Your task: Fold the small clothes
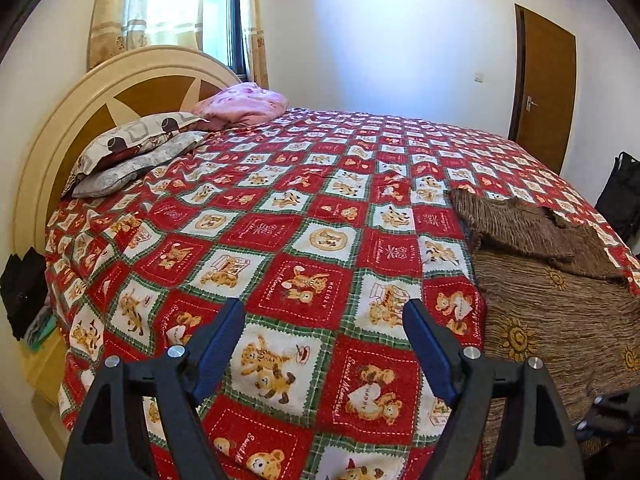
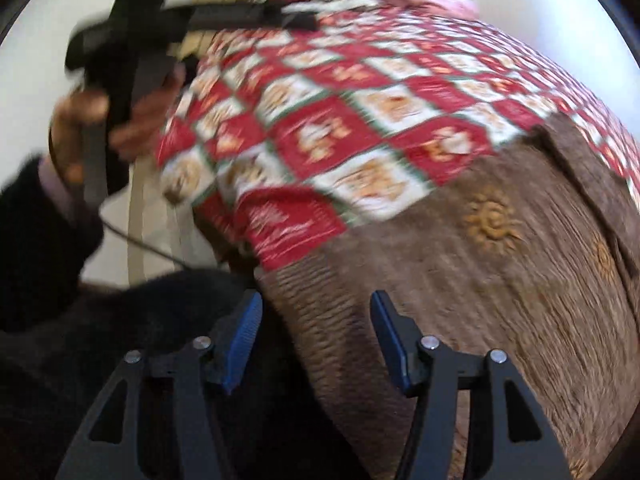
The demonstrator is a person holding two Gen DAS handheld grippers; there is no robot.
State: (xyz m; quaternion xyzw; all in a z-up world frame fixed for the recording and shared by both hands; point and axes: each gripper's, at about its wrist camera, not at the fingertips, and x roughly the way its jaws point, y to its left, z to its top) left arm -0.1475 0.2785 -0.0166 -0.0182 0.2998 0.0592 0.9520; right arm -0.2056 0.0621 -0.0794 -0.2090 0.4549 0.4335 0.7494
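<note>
beneath the spread, empty right tool [image 2: 312,320], brown garment [image 2: 460,280] on bedspread [image 2: 320,128]

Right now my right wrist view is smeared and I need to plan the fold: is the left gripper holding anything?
Observer: No. The left gripper is open above the red checked teddy-bear bedspread, with nothing between its fingers.
Operator: And the cloth?
Observer: The brown knitted garment with sun motifs lies on the bed's near right part, with a darker flap folded over its far end.
</note>
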